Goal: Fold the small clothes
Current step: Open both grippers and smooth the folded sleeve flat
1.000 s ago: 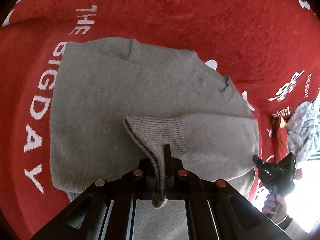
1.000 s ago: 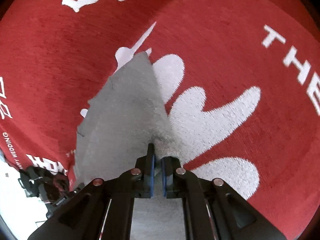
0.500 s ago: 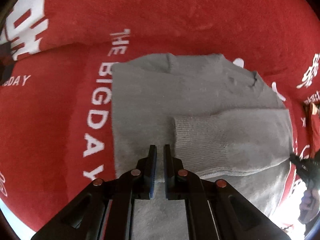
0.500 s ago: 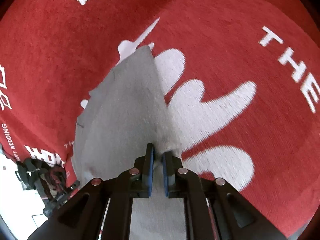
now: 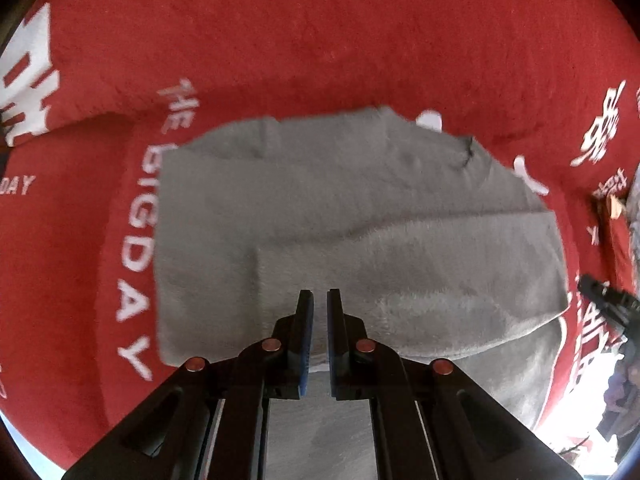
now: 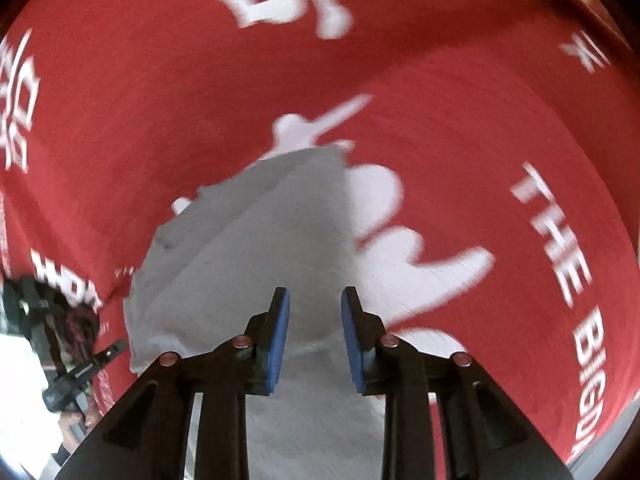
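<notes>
Grey knitwear (image 5: 352,208), a small sweater, lies flat on a red plush cloth (image 5: 320,40) printed with white lettering; one sleeve (image 5: 420,272) is folded across the body, its cuff end reaching toward the middle of the garment. Seen from the left wrist camera, the left gripper (image 5: 317,300) points steeply down over the near part of the sweater, just above the folded sleeve. Its blue-lined jaws stand almost together, only a thin slit between them, and nothing is caught in that slit; the cloth beneath lies free. At the right edge of this view the black tip of the right gripper (image 5: 604,300) shows beyond the sweater's edge, with part of a hand (image 5: 628,380) below it, blurred and washed out by bright light.

From the right wrist camera, the right gripper (image 6: 314,300) also tilts steeply downward, over the sweater's (image 6: 256,260) near corner where it meets a white printed shape on the red cloth (image 6: 440,100). Its jaws are opening, the blue pads (image 6: 280,340) clearly apart, and only air lies between them; the grey fabric sits below them without being pinched. The view is smeared by motion. At the lower left the left gripper (image 6: 80,372) appears as a dark frame, held by a hand (image 6: 76,424) whose fingers wrap its handle
</notes>
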Tool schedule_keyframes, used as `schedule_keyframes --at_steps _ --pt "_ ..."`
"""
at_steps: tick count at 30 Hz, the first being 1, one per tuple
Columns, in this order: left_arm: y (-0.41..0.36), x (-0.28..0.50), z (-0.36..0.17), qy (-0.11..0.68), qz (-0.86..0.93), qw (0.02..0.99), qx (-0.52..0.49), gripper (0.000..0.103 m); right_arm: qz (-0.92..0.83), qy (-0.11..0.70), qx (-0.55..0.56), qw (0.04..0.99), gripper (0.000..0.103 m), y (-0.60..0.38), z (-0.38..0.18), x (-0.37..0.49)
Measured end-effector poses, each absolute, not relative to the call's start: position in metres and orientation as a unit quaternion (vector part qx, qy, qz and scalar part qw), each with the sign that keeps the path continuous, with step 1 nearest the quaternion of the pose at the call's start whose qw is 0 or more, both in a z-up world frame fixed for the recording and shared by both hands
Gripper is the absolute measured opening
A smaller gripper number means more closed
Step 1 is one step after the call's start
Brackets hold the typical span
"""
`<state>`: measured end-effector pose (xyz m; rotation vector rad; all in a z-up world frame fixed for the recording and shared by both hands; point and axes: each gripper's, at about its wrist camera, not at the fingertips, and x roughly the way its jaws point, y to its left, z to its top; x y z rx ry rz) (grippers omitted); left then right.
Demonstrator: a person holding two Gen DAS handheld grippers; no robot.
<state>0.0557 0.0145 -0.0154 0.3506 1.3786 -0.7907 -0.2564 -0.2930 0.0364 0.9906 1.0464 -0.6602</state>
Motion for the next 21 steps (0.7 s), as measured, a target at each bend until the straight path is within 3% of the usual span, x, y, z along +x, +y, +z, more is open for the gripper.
schedule_keyframes --at_steps 6,9,13,16,18,21 --pt "0.014 0.046 -0.028 0.6 -0.349 0.7 0.169 0.007 -0.268 0.547 0.386 0.693 0.026 -0.276 -0.005 -0.22" --pt "0.019 0.049 -0.025 0.606 -0.346 0.696 0.172 0.007 -0.268 0.534 0.377 0.708 0.018 -0.274 -0.007 -0.23" --pt "0.031 0.054 -0.022 0.611 -0.327 0.7 0.172 0.007 -0.29 0.522 0.405 0.692 0.018 -0.28 0.007 -0.253" --pt "0.037 0.055 -0.022 0.614 -0.308 0.704 0.177 0.007 -0.316 0.492 0.419 0.695 0.024 -0.293 0.02 -0.268" --pt "0.037 0.055 -0.023 0.612 -0.299 0.709 0.185 0.007 -0.329 0.474 0.44 0.688 0.037 -0.307 0.02 -0.274" --pt "0.037 0.054 -0.02 0.612 -0.288 0.713 0.187 0.007 -0.315 0.442 0.514 0.665 0.037 -0.329 0.005 -0.277"
